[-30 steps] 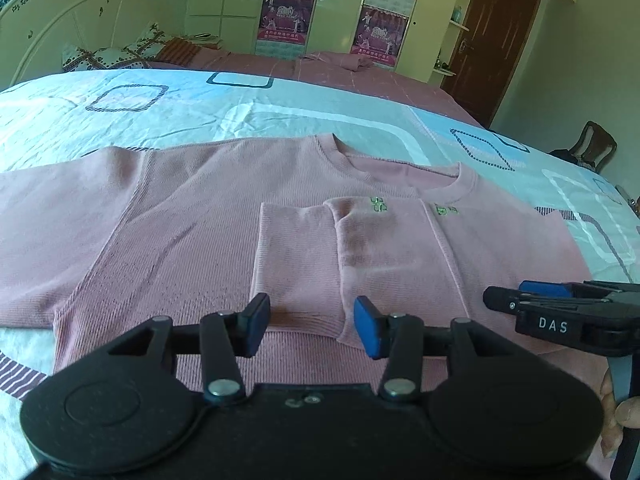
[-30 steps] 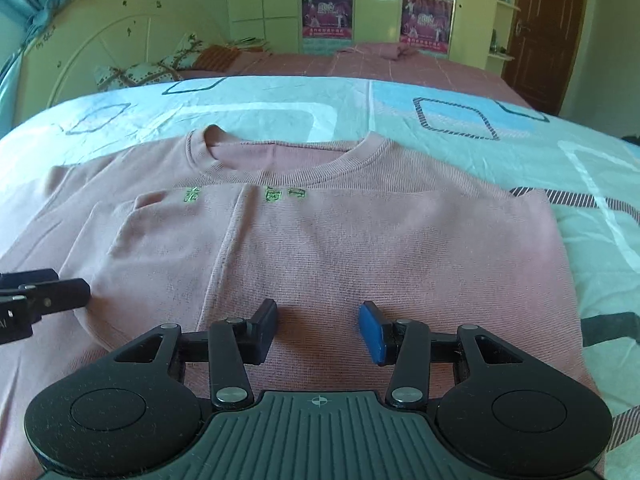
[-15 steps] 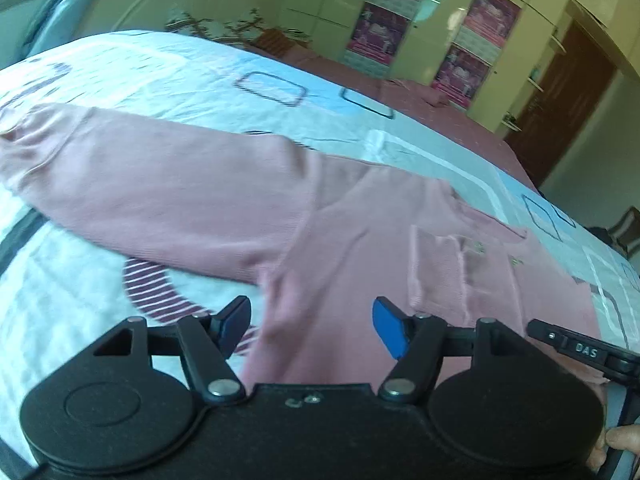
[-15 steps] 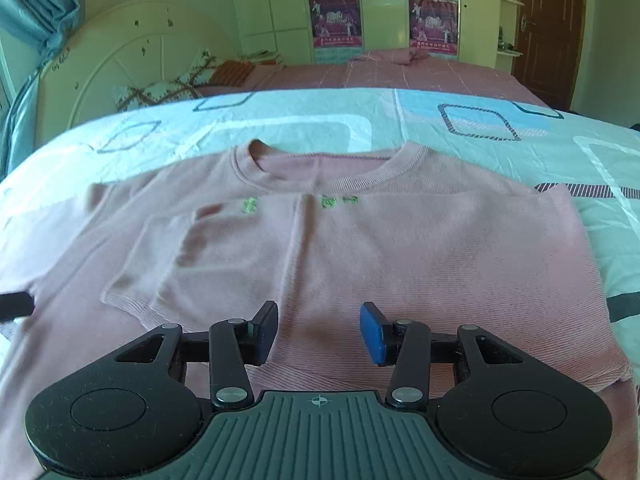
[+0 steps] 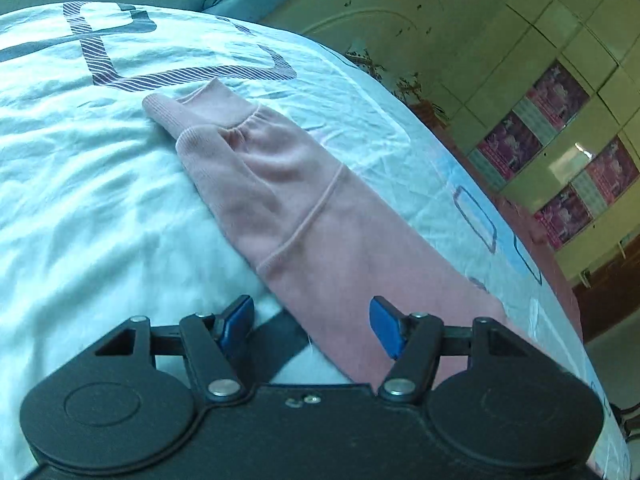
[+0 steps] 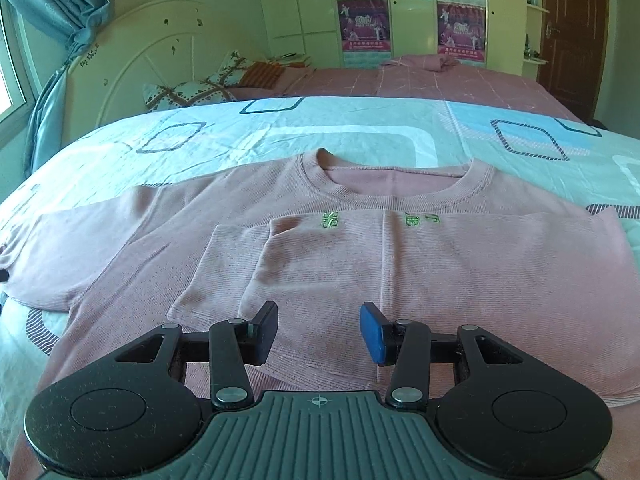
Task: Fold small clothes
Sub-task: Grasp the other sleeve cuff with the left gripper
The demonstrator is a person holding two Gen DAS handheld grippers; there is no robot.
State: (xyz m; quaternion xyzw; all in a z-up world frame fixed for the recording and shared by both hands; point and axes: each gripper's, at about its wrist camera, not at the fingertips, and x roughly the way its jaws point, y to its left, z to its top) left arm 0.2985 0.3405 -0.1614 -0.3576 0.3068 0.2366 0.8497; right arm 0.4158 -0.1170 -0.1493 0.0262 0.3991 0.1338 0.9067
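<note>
A big bed (image 6: 360, 128) is covered with a light blue and white sheet (image 5: 100, 208) that has dark square shapes on it. At its head stands a round white headboard (image 6: 132, 56). Pillows (image 6: 188, 90) with a small pattern lean near it. A blue curtain (image 6: 60, 4) hangs beside a window (image 6: 10, 84) on the left. Behind the bed is a pink blanket (image 6: 420, 80). Yellow-green cupboards (image 6: 304, 4) line the far wall, with pink posters (image 6: 363, 24) stuck on them. A dark brown door (image 6: 572, 20) stands on the right.
</note>
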